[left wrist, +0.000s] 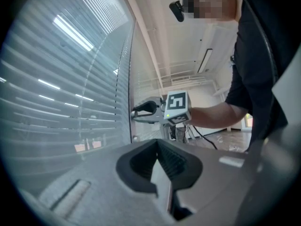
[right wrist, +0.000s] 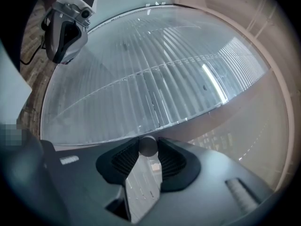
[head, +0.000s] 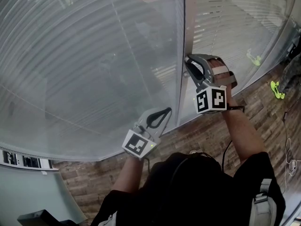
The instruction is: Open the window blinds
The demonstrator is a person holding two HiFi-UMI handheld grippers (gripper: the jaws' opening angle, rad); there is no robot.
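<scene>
Closed grey slatted blinds (head: 84, 69) cover the glass in front of me. My right gripper (head: 189, 60) is raised against the vertical frame post (head: 182, 27) between two blind panels. In the right gripper view its fingertips (right wrist: 148, 149) pinch a small round grey rod (right wrist: 148, 145), seen end-on, which looks like the blind's wand. The same gripper shows in the left gripper view (left wrist: 135, 111), level at the post. My left gripper (head: 162, 114) hangs lower and to the left, close to the blinds. Its jaws (left wrist: 159, 147) are shut with nothing between them.
A brick-patterned sill or floor strip (head: 202, 135) runs under the window. Bright green items (head: 277, 89) and a thin cable (head: 288, 145) lie at the far right. A second blind panel (head: 225, 22) hangs right of the post.
</scene>
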